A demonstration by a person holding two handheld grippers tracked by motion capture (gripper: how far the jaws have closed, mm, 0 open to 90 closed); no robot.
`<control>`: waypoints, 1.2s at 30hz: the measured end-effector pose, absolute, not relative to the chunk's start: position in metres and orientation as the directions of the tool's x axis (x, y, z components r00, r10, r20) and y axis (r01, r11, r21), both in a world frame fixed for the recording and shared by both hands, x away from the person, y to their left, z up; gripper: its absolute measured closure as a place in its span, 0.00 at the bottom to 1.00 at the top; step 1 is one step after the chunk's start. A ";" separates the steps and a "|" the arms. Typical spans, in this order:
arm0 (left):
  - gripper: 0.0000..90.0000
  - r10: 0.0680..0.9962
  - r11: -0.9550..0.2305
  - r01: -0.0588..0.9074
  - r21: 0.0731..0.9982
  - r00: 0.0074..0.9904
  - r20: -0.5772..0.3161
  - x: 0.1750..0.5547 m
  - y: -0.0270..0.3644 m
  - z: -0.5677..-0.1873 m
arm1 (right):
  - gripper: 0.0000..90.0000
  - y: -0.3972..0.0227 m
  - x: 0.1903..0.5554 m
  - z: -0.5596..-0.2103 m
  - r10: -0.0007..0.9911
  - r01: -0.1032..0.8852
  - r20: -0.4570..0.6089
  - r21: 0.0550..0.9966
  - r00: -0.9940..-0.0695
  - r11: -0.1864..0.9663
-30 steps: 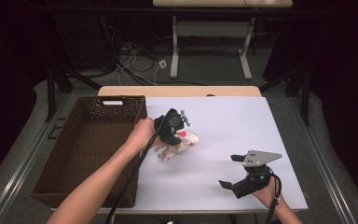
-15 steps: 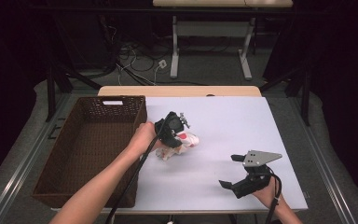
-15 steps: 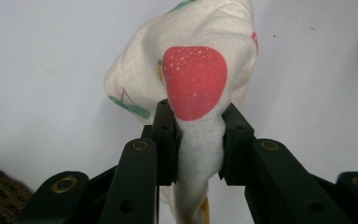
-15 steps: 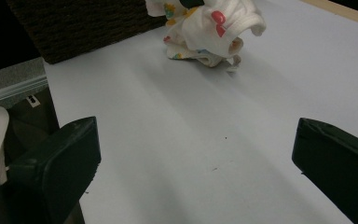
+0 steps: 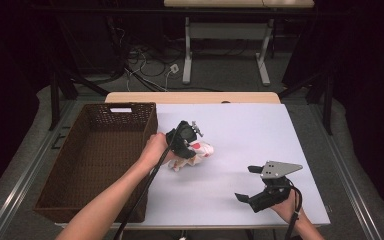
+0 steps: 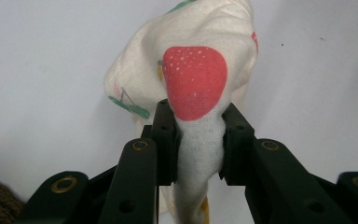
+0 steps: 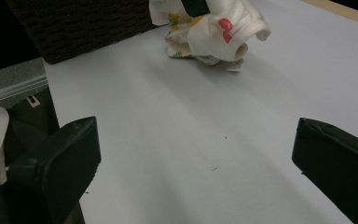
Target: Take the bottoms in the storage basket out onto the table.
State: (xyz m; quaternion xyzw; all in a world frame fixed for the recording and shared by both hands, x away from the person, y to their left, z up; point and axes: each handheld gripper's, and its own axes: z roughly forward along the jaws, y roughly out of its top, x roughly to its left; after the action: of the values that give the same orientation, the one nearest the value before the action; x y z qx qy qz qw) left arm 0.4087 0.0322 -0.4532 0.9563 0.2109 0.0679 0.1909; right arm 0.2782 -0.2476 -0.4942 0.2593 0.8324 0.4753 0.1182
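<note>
A crumpled white cloth (image 5: 198, 152) with red strawberry prints lies bunched on the white table (image 5: 240, 130), just right of the basket. My left gripper (image 5: 190, 150) is shut on it; in the left gripper view both black pads pinch a fold of the cloth (image 6: 200, 107) under a strawberry print. My right gripper (image 5: 248, 182) rests near the table's front right edge, jaws wide open with nothing between them. In the right gripper view the cloth (image 7: 214, 32) lies far ahead, beyond the open gripper (image 7: 196, 158).
A brown wicker basket (image 5: 80, 165) stands along the table's left side, its inside bare; its corner (image 7: 74, 23) appears in the right gripper view. Table legs and cables lie on the dark floor behind the table.
My left gripper has shifted slightly with the cloth pinched in it. The right gripper has stayed where it was.
</note>
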 end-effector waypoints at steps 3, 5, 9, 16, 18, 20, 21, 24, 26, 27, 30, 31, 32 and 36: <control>0.80 0.446 -0.824 0.391 0.409 0.894 0.046 0.410 0.032 -0.455 | 0.01 -0.247 0.278 -0.495 0.546 0.320 0.049 0.853 -0.836 0.412; 0.80 0.449 -0.825 0.391 0.409 0.892 0.052 0.410 0.030 -0.458 | 0.01 -0.247 0.278 -0.494 0.545 0.318 0.047 0.852 -0.837 0.415; 0.80 0.458 -0.818 0.401 0.411 0.888 0.044 0.412 0.029 -0.463 | 0.01 -0.247 0.278 -0.495 0.546 0.319 0.049 0.853 -0.836 0.412; 0.79 0.473 -0.804 0.422 0.420 0.881 0.020 0.413 0.027 -0.467 | 0.01 -0.247 0.278 -0.494 0.545 0.322 0.051 0.851 -0.837 0.415; 0.79 0.472 -0.801 0.425 0.421 0.882 0.007 0.414 0.027 -0.469 | 0.01 -0.247 0.278 -0.494 0.545 0.322 0.051 0.851 -0.837 0.415; 0.79 0.476 -0.797 0.430 0.425 0.879 0.003 0.415 0.026 -0.471 | 0.01 -0.247 0.279 -0.494 0.545 0.322 0.051 0.851 -0.837 0.415; 0.79 0.476 -0.797 0.430 0.425 0.879 0.003 0.415 0.026 -0.471 | 0.01 -0.247 0.278 -0.494 0.545 0.322 0.050 0.850 -0.837 0.416; 0.78 0.480 -0.792 0.439 0.425 0.877 -0.011 0.416 0.027 -0.473 | 0.01 -0.247 0.278 -0.494 0.545 0.318 0.050 0.855 -0.837 0.409; 0.78 0.488 -0.785 0.446 0.430 0.873 -0.013 0.417 0.027 -0.475 | 0.01 -0.248 0.278 -0.494 0.543 0.316 0.050 0.856 -0.838 0.409; 0.78 0.484 -0.787 0.442 0.430 0.875 -0.014 0.418 0.027 -0.475 | 0.01 -0.248 0.278 -0.494 0.544 0.317 0.049 0.854 -0.838 0.412; 0.78 0.487 -0.784 0.447 0.430 0.873 -0.018 0.418 0.026 -0.476 | 0.01 -0.247 0.278 -0.494 0.543 0.311 0.045 0.857 -0.839 0.411; 0.78 0.486 -0.785 0.448 0.429 0.874 -0.022 0.418 0.026 -0.477 | 0.01 -0.247 0.278 -0.494 0.542 0.315 0.045 0.853 -0.839 0.416; 0.78 0.494 -0.777 0.458 0.432 0.869 -0.033 0.418 0.025 -0.478 | 0.01 -0.247 0.278 -0.494 0.542 0.314 0.047 0.856 -0.839 0.411; 0.77 0.497 -0.774 0.466 0.429 0.866 -0.045 0.418 0.024 -0.480 | 0.01 -0.247 0.278 -0.494 0.544 0.316 0.046 0.854 -0.838 0.414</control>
State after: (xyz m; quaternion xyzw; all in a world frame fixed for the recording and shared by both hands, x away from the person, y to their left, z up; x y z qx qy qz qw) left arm 0.4182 0.0237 -0.4804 0.9411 0.2560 0.0353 0.2182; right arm 0.2781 -0.2469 -0.4941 0.2584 0.8321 0.4758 0.1201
